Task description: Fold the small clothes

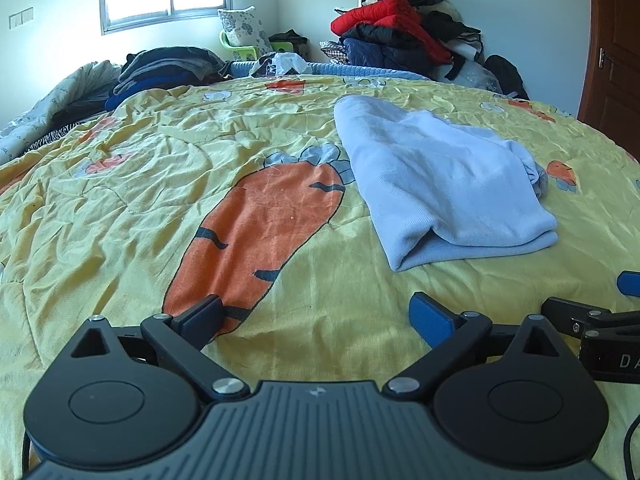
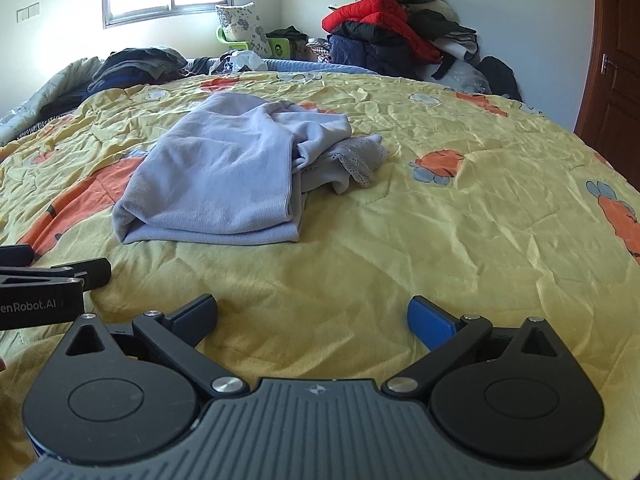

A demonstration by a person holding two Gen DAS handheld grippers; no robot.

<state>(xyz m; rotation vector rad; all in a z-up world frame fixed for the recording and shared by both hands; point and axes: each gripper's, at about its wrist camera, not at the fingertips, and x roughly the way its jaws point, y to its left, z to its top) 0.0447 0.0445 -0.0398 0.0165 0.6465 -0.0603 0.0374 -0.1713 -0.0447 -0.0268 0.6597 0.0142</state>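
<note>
Left wrist view: left gripper (image 1: 316, 316) was held wide open, empty, above the yellow carrot-print quilt (image 1: 160, 184). The folded pale-blue garment (image 1: 440, 184) lay ahead-right.

Right wrist view: right gripper (image 2: 312, 318) was likewise spread, empty; the garment (image 2: 224, 176) lay ahead-left, lace trim (image 2: 360, 160) protruding.

A pale blue garment (image 1: 436, 184) lies folded on the yellow bedspread (image 1: 140, 184), its ribbed knit doubled over so that two layers show along the near edge, the fold rounded at the near left corner. The top layer is mostly smooth, with soft creases running toward the far end. On its right side the cloth bunches up loosely (seen best from the right wrist view), and a strip of grey lace trim (image 2: 360, 160) spills out from the bunched part onto the bedspread. Its left edge overlaps the leafy top of a large printed carrot (image 1: 256, 236).
</note>
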